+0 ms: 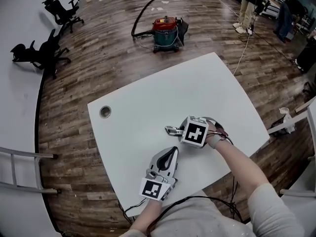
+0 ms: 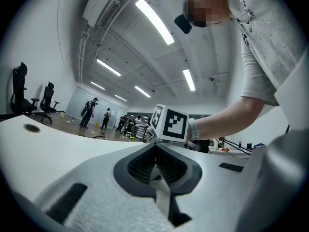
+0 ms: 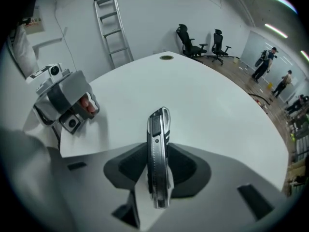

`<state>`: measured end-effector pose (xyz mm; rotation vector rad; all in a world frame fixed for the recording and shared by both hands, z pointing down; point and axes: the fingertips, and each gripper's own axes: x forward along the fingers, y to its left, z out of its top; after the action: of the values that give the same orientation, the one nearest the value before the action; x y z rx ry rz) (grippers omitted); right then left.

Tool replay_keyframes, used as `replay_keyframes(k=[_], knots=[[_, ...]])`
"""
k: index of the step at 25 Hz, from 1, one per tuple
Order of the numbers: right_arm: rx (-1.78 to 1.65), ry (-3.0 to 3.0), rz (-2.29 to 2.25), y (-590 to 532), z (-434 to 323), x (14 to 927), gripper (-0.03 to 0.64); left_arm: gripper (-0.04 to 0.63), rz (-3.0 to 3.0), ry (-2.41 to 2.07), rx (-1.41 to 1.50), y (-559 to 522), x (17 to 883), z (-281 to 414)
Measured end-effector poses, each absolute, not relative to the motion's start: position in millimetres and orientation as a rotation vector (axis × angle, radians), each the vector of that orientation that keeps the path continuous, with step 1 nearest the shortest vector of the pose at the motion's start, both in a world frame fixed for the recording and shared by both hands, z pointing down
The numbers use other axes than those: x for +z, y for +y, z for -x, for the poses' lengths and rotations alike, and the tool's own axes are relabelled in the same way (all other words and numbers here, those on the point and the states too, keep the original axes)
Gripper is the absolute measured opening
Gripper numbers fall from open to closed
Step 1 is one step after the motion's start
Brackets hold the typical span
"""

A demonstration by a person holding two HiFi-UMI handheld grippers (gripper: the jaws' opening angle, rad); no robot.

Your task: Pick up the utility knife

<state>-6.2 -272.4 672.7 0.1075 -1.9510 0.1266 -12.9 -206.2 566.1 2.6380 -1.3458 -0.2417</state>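
Observation:
The utility knife (image 1: 172,129), silver and black, lies on the white table (image 1: 148,93) right of the middle. My right gripper (image 1: 177,131) points steeply down at it, marker cube on top. In the right gripper view the knife (image 3: 158,144) stands on edge between the two dark pads, which touch both its sides; my right gripper (image 3: 158,174) is shut on it. My left gripper (image 1: 171,153) rests level on the table nearer the front edge, its jaws together with nothing between them. The left gripper (image 2: 155,172) view looks toward the right gripper's marker cube (image 2: 169,123).
A round cable hole (image 1: 105,111) sits in the table's left part. On the wooden floor behind stand a red vacuum (image 1: 165,32) with a black hose and black office chairs (image 1: 59,10). A ladder (image 1: 22,172) lies left of the table. People stand at the far right.

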Motion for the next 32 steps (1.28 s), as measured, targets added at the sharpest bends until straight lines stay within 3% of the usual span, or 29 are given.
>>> replay_keyframes(k=[32], knots=[[0.503,-2.443,-0.561,-223,-16,523,0.133,0.008,-2.709,-1.479,-0.223,-202,463,38]])
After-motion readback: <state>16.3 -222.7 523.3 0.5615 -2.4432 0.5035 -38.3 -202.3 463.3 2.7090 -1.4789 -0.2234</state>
